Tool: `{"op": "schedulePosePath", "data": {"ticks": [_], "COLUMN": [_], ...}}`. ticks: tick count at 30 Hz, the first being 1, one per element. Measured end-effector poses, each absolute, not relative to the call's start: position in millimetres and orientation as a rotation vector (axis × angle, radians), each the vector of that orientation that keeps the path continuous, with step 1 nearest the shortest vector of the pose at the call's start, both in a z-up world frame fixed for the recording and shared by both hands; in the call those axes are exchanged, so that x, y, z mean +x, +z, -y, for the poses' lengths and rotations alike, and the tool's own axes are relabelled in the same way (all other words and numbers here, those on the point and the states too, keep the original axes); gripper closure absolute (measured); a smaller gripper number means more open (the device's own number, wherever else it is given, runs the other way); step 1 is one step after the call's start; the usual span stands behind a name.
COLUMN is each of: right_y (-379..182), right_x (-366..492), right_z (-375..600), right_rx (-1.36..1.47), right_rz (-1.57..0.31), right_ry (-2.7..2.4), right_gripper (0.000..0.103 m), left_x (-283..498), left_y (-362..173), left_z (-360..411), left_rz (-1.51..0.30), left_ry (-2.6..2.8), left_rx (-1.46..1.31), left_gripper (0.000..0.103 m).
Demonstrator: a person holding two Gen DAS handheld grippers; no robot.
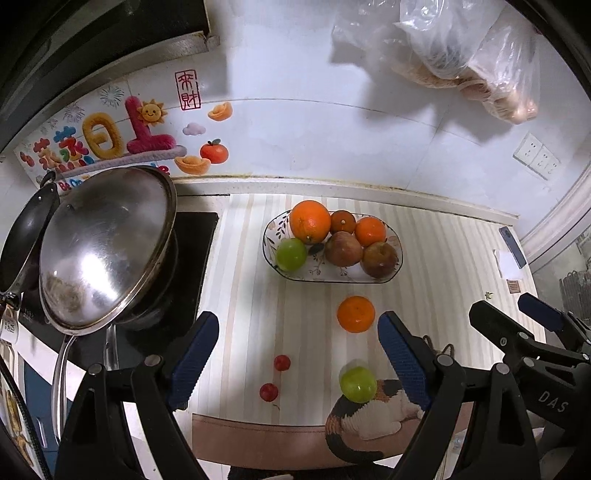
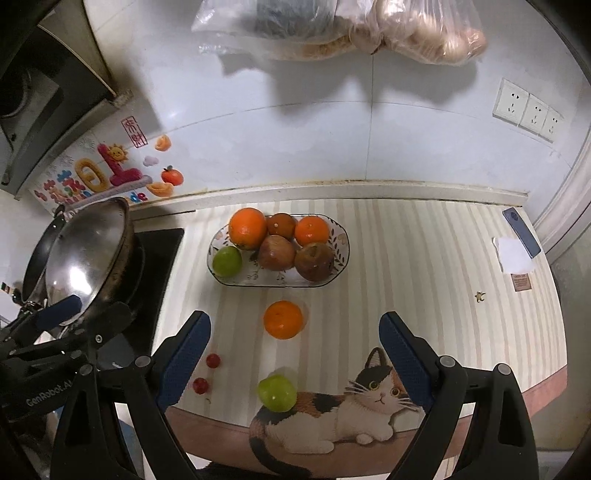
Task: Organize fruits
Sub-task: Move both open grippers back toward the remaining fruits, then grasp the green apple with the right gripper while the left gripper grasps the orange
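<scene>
A glass fruit bowl sits at the back of the striped mat, holding several oranges, two red apples and a green apple. Loose on the mat in front lie an orange, a green apple and two small red fruits. My left gripper is open and empty above the mat's near part. My right gripper is open and empty, the green apple between its fingers' lines; it also shows in the left wrist view.
A steel wok lid and pan stand on the black hob at left. A phone and white paper lie at the right. Plastic bags hang on the wall. A cat picture marks the mat's front edge.
</scene>
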State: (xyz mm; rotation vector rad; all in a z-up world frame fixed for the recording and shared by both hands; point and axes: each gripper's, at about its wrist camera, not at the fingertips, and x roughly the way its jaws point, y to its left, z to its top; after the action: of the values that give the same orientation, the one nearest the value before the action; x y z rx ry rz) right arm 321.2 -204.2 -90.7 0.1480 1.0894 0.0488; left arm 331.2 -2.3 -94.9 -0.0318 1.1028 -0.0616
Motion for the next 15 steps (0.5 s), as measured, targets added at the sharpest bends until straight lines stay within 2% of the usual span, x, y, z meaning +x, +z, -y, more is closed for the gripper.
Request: {"op": "schedulePosePath", "data": {"ticks": [4,7,9,15], "right_y": [-94,-121,-153,-262], "right_x": [314,314,316,319], "right_z": [204,204,203,198], "right_rx": [0.186,0.203,0.208,0.307], "right_rz": [-1.102,-1.166,-1.245,-1.503], "right_ry": [0.062,0.075,0.084,0.148], "right_gripper": [0.008,0.008,0.008,0.008], "left_x": [326,325,324,324], "left_y": [-98,-120,-141,-216], "left_z": [4,5,5,0], "left_rz": [-1.106,-1.146,-1.189,-1.371], "left_ry": [-0.068,-0.055,-0.044,-0.006], "left_rx": [-0.035,-0.012,-0.001,0.013], "left_gripper": [0.015,0.012,0.005,0.005]}}
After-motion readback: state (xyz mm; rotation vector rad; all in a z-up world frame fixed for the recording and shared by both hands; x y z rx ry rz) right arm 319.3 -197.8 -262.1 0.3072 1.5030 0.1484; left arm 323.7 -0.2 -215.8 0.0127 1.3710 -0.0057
